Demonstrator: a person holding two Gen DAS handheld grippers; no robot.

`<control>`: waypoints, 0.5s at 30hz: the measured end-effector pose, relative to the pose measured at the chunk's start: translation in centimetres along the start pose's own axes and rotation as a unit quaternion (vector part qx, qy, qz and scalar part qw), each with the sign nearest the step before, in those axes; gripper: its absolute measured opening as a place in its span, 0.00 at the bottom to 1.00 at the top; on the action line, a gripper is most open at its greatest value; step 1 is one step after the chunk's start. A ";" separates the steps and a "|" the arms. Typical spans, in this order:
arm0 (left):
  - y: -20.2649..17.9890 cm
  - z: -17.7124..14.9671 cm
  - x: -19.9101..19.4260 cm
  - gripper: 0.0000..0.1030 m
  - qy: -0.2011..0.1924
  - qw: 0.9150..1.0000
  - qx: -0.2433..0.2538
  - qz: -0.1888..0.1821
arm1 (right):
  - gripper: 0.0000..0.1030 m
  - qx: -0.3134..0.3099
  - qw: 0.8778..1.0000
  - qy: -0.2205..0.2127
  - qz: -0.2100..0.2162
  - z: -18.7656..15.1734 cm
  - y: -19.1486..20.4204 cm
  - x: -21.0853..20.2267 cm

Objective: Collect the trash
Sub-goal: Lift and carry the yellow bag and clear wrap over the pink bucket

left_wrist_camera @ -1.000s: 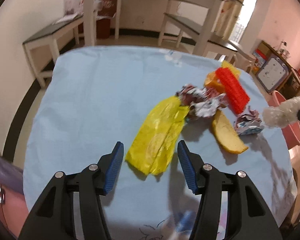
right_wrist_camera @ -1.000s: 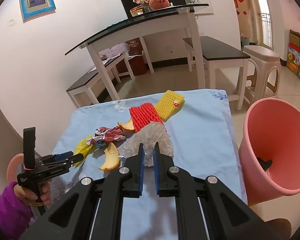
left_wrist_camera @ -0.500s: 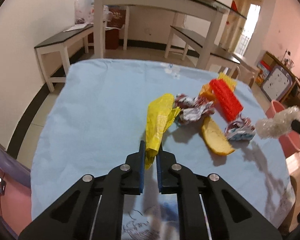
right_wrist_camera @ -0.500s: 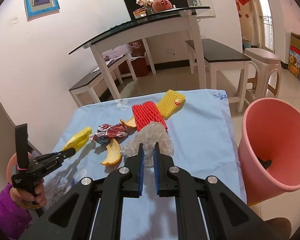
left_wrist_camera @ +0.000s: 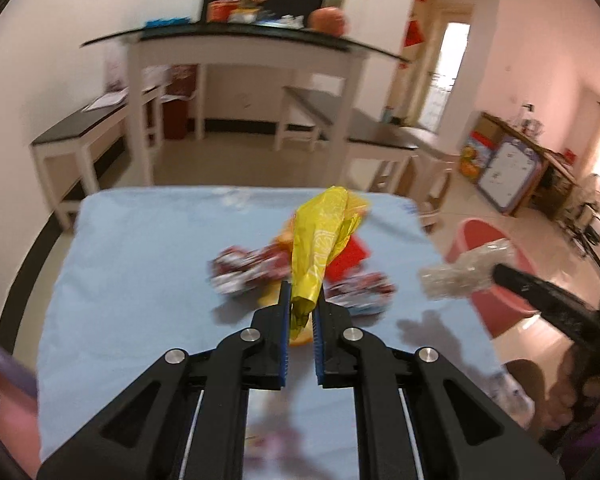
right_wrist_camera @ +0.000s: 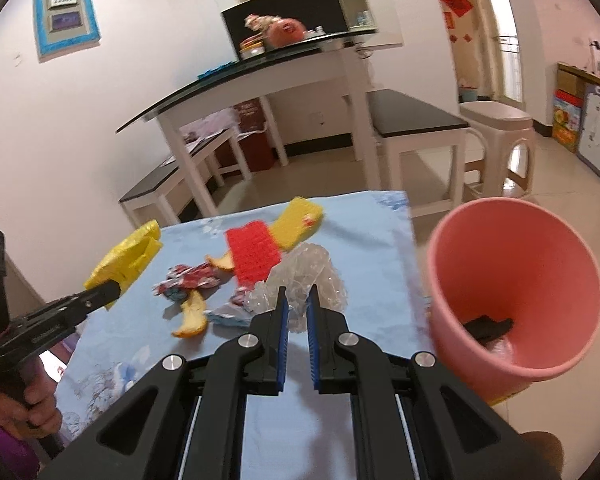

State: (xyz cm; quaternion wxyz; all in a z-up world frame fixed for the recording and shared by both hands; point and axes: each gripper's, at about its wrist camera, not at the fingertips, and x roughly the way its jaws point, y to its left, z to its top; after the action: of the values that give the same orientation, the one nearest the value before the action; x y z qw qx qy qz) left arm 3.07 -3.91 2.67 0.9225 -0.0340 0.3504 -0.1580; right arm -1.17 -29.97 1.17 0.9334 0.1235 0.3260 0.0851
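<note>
— Behind my yellow bag (left_wrist_camera: pixel 320 248), what's hidden?
— Part of the red net (left_wrist_camera: pixel 350 258). My left gripper (left_wrist_camera: pixel 300 312) pinches the bag aloft; my right gripper (right_wrist_camera: pixel 296 308) clamps clear plastic (right_wrist_camera: pixel 304 276) beside the bin (right_wrist_camera: pixel 516 292).
— Counts?
— Two peels, two crumpled wrappers.

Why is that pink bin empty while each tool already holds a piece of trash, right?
Not empty: the right wrist view shows something black lying inside the pink bin. The rest holds: the left tool grips a yellow bag, the right tool clear plastic.
</note>
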 end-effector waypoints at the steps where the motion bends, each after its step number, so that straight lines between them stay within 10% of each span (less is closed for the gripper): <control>1: -1.0 0.2 0.1 0.09 -0.003 1.000 0.006 -0.010 | 0.08 0.003 1.000 -0.003 -0.006 0.1 -0.6 -0.3; 15: -12.8 1.9 4.1 0.09 0.011 0.991 0.072 -0.113 | 0.08 0.069 0.991 -0.046 -0.107 0.3 -10.1 -3.5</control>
State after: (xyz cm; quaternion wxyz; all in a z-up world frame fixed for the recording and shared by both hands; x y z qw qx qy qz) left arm 3.79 -17.40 3.75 0.8947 -0.0056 0.3426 -0.2865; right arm -2.87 -40.53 0.59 0.9403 0.1562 0.2993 -0.0440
